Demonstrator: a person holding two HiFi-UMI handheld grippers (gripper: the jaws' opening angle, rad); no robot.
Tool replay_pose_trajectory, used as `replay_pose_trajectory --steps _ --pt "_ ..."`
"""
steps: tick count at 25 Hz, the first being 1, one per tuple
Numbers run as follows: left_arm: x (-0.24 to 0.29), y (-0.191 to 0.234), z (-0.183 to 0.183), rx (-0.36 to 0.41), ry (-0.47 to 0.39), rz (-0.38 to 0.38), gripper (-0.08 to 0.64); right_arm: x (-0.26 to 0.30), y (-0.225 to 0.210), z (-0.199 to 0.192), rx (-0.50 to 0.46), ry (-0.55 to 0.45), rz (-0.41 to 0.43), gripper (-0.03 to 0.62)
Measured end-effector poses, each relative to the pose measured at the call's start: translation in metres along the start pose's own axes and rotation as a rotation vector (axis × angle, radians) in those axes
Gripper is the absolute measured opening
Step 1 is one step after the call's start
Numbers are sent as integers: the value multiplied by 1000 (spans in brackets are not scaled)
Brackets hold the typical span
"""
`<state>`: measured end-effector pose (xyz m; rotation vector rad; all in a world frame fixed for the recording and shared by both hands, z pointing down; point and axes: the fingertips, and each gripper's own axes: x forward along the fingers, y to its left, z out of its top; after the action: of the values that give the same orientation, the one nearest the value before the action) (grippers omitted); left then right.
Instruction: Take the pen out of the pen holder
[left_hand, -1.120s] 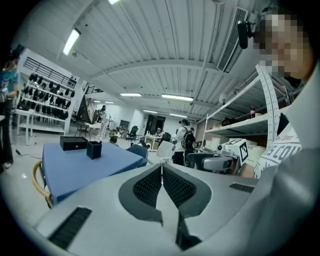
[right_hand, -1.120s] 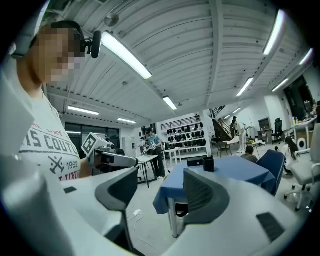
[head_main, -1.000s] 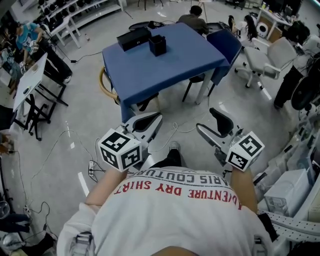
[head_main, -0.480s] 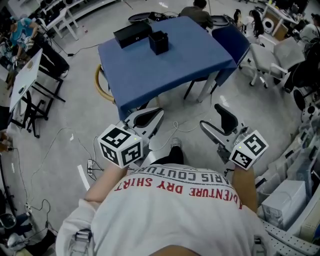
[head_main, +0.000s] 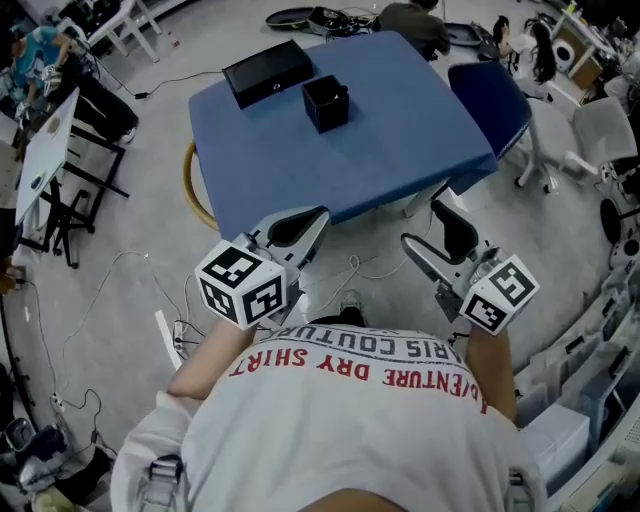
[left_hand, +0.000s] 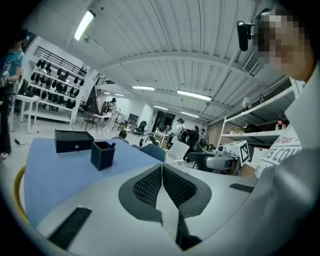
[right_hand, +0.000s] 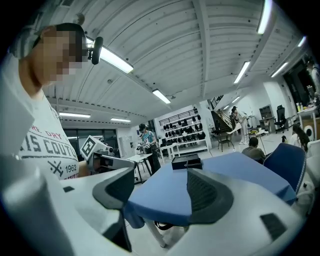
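Note:
A black square pen holder (head_main: 326, 103) stands on the blue table (head_main: 400, 130), with a dark pen (left_hand: 113, 144) poking out of its top. In the left gripper view the pen holder (left_hand: 102, 155) is far ahead on the left. My left gripper (head_main: 300, 225) is shut, pads together and empty, just short of the table's near edge. My right gripper (head_main: 428, 228) is open and empty at the same edge. In the right gripper view its jaws (right_hand: 162, 192) frame the table (right_hand: 235, 170); the holder is hidden there.
A flat black box (head_main: 268, 72) lies on the table beyond the holder, also visible as the box (left_hand: 74, 140) and the box (right_hand: 186, 162). A blue chair (head_main: 490, 95) stands at the table's right. Cables (head_main: 120, 270) trail on the floor. People and desks fill the room behind.
The table has come much nearer and lower in the head view. Both grippers have advanced from open floor to its near edge. The right jaws stand a little wider.

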<state>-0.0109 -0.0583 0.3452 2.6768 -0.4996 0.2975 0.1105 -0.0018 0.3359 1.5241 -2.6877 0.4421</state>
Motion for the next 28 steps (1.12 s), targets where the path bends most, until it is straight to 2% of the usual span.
replay_pose_trajectory --steps 4,10,20,28 --pt "33 39 17 -24 -3 18 32 39 -42 9 29 14 18 313" --pt "73 82 20 -45 9 59 32 76 -93 5 36 40 19 313" --pt "90 101 23 -62 -17 88 32 110 -117 4 -24 80 25 311" --pt "102 132 26 -75 -24 162 32 150 -139 5 -42 109 65 311"
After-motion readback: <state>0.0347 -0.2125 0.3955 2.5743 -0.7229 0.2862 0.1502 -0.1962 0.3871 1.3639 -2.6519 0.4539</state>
